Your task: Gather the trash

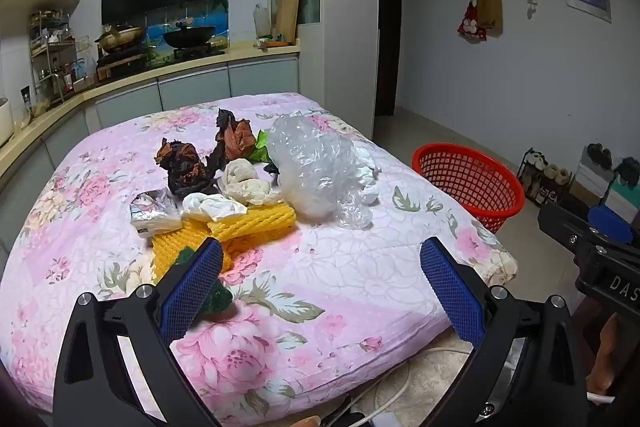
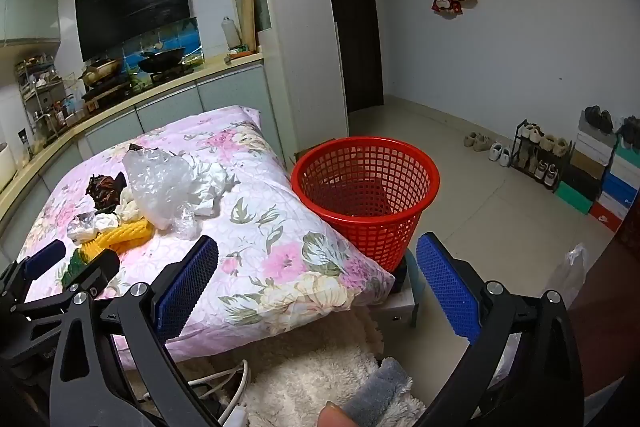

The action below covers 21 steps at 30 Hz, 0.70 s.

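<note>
The left gripper point(image 1: 320, 283) is held above the near part of a flower-patterned quilt point(image 1: 340, 275), its fingers point(image 1: 192, 291) spread wide with nothing between them. The right gripper point(image 2: 316, 283) is likewise spread wide and empty, with the quilt's corner and a red basket point(image 2: 366, 187) seen beyond the gap between its fingers.

The trash is heaped on the quilt, ahead of the left gripper's fingers and toward the left one. Nearest lies a yellow foam net point(image 1: 240, 227), its long axis running across the view, its near end hidden behind the left finger. A small green scrap point(image 1: 218, 297) is partly covered by that same finger. Beyond the net are seen a silvery wrapper point(image 1: 154, 213), white crumpled paper point(image 1: 214, 207) and cream wads point(image 1: 246, 183). Farther off lie dark brown and orange crumpled pieces point(image 1: 188, 163), their make hard to tell. A clear plastic bag point(image 1: 316, 167) is lumped ahead of the gap, stretched away from the fingers; white tissue point(image 1: 366, 163) behind it is mostly hidden.

The basket stands upright on the floor, open mouth up, beyond the right gripper's fingers and touching the quilt's edge. Its base is cut off by the quilt.
</note>
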Motion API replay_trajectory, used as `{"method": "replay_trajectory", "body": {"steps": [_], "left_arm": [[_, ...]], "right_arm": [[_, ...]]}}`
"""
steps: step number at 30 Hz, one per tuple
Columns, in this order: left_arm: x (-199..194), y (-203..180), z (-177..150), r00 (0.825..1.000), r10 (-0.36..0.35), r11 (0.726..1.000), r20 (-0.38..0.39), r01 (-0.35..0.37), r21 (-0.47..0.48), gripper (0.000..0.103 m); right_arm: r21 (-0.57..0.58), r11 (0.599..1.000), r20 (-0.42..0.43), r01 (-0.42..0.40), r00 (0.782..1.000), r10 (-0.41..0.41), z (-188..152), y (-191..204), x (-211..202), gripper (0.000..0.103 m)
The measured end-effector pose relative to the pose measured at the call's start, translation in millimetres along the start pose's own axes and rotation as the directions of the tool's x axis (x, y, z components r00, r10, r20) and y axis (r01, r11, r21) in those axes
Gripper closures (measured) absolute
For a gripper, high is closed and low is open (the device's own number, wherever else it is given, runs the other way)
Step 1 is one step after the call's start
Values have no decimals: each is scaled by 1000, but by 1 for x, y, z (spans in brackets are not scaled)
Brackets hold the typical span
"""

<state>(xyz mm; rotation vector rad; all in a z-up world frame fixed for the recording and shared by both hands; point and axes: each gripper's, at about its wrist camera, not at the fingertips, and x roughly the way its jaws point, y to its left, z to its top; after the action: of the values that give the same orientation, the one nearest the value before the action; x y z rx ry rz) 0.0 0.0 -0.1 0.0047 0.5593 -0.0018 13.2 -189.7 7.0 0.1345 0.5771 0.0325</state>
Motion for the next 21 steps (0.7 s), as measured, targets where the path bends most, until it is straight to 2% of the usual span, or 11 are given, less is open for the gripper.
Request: {"method": "replay_trajectory", "body": {"steps": [15, 21], "left_arm": [[3, -3, -2, 1000, 1, 1000, -12, -1, 1, 7], [-3, -1, 3, 1000, -12, 1000, 12, 12, 3, 7]], "right_arm": [[7, 1000, -15, 0, 1000, 0, 1, -1, 0, 7], [4, 1000, 0, 2, 1000, -2, 0, -2, -1, 7]]}}
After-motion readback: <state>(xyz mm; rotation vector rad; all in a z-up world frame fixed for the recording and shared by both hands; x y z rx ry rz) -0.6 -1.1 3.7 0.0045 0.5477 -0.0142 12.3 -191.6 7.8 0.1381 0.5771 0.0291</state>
